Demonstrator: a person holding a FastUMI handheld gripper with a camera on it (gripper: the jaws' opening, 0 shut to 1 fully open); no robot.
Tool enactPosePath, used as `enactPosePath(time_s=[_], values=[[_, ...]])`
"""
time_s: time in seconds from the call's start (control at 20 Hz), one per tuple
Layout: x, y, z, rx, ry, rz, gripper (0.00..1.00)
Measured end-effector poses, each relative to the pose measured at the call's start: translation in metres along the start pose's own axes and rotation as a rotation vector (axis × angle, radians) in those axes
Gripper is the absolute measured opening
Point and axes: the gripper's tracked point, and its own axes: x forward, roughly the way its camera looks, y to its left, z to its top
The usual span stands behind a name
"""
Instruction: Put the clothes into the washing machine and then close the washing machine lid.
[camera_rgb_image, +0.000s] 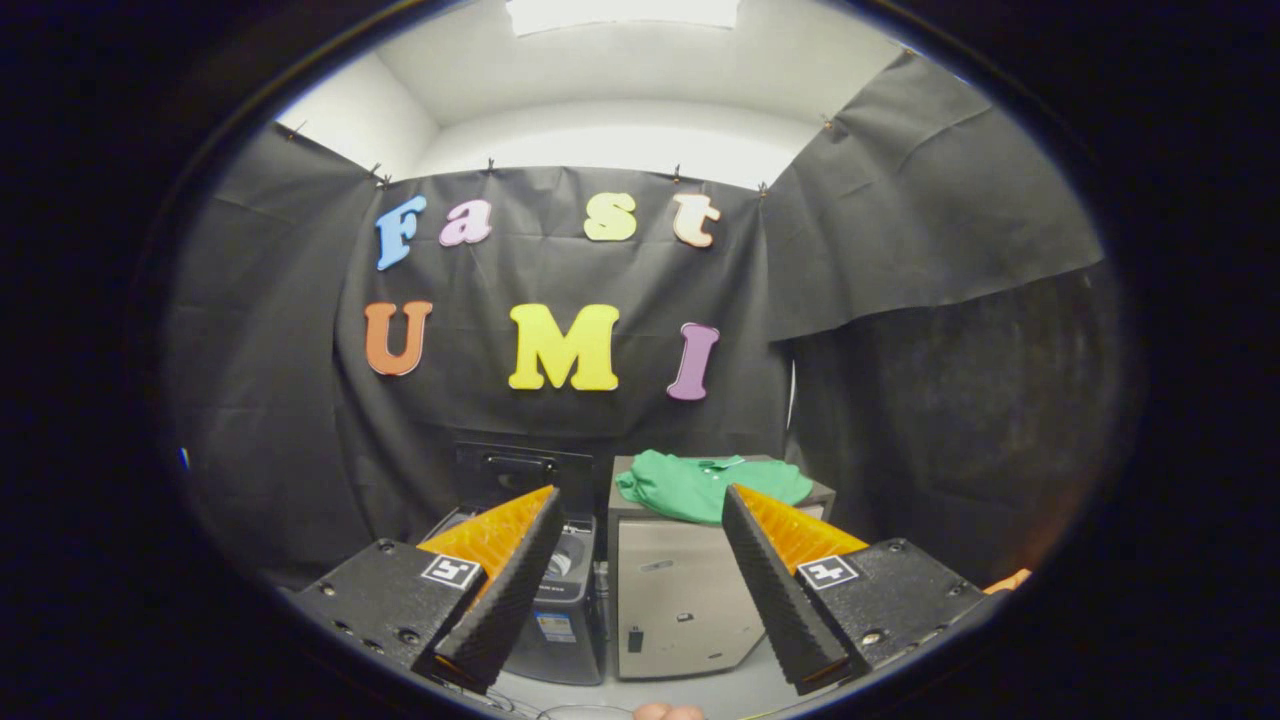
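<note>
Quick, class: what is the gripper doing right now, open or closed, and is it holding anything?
Gripper: open and holding nothing; the green shirt lies beyond its fingers on the grey cabinet, beside the washing machine.

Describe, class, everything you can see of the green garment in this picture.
The green garment looks like a soft knit shirt with a collar showing near its top edge. It lies loosely folded and crumpled on top of the grey cabinet, one edge drooping over the cabinet's front. It sits beyond the open gripper, whose fingers are spread apart and touch nothing. The washing machine stands to the cabinet's left, lid up. Nothing else touches the garment.
</note>
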Motion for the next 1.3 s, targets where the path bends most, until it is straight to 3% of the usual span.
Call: enactPosePath(time_s=[0.3,0.7,1.05,1.3], values=[[-0.001,0.014,-0.009,-0.026,0.017,0.029,1.00],[0.023,0.004,0.016,0.009,0.008,0.009,1.00],[0.121,-0.049,0.059,-0.040,0.077,-0.048,1.00],[0.215,-0.085,0.039,-0.099,0.213,-0.057,1.00]])
